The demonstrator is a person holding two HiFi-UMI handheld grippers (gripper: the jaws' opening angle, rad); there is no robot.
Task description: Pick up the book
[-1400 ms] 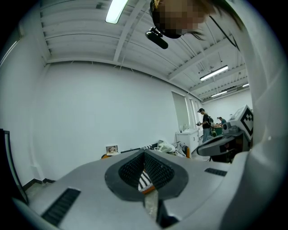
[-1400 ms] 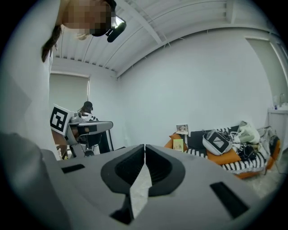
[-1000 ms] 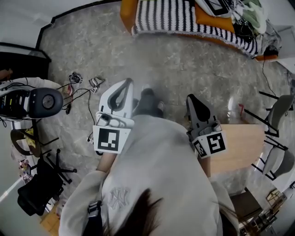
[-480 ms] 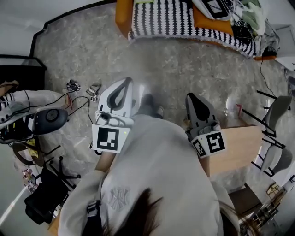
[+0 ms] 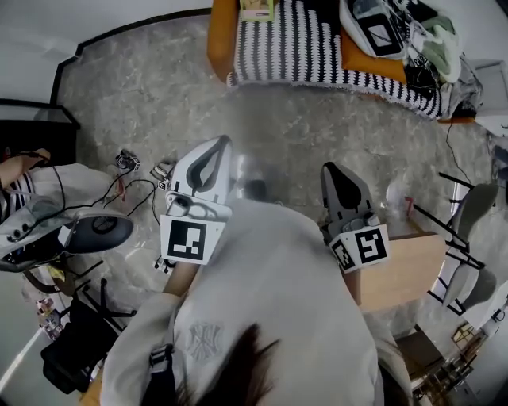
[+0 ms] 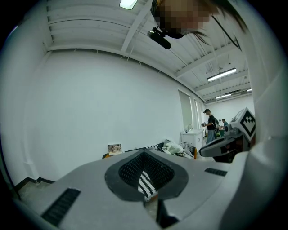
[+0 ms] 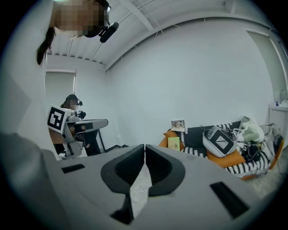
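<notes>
Head view shows the left gripper (image 5: 223, 143) and right gripper (image 5: 328, 169) both closed tight, holding nothing. The book (image 5: 256, 8) stands on the sofa (image 5: 221, 40), far from them.

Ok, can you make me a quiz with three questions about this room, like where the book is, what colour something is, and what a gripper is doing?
1. Where is the green book?
A on the orange sofa
B inside a box
C on a high shelf

2. What colours are the stripes on the blanket?
A red and yellow
B black and white
C blue and green

3. How are the fingers of the right gripper?
A wide apart
B pressed on the book
C together, nothing between them

Answers: 1 A, the book leans at the sofa's end. 2 B, the head view shows the stripes. 3 C, the fingers meet and hold nothing.
</notes>
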